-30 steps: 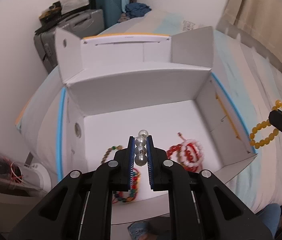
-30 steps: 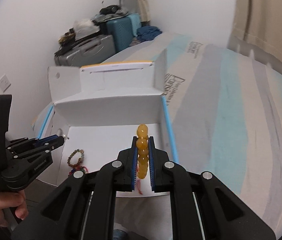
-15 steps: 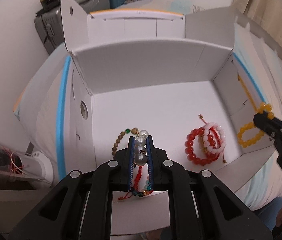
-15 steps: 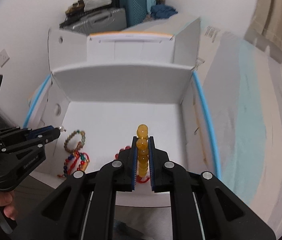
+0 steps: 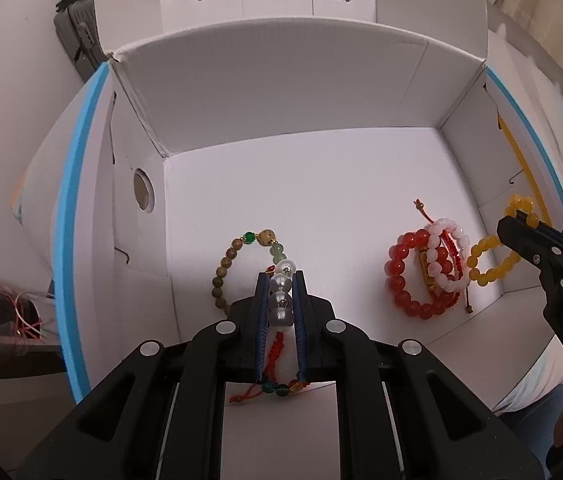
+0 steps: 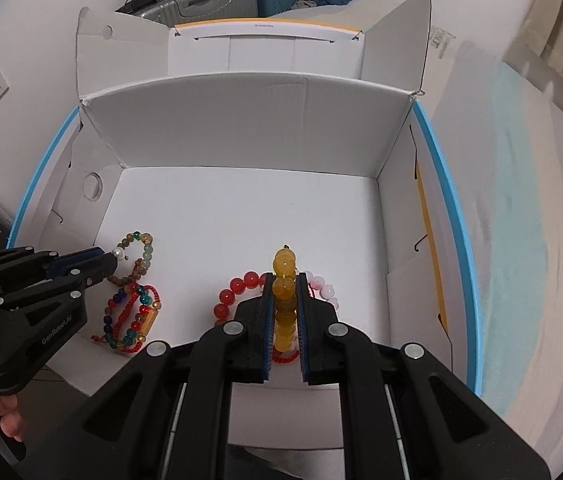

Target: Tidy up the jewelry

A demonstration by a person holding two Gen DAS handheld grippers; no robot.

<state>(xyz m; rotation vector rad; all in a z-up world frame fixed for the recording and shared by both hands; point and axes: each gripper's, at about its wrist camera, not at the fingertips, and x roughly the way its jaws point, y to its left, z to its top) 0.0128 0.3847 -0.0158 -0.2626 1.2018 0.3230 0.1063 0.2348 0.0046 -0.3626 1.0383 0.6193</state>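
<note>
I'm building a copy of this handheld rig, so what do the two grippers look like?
Both are matte black plastic. The left gripper and right gripper each have two angular fingers with silver round fasteners and dark blue ribbed pads. Seen from the other view, the left body has raised lettering on its side, and the right body shows the letters DAS.

A clear-bead bracelet (image 5: pixel 281 300) and a yellow-bead bracelet (image 6: pixel 284 300) hang over the white box (image 6: pixel 241 128).

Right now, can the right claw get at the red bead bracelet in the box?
Probably not yet: the right claw is shut on the yellow bead bracelet. The red bead bracelet lies uncovered just below it in the open white box.
</note>
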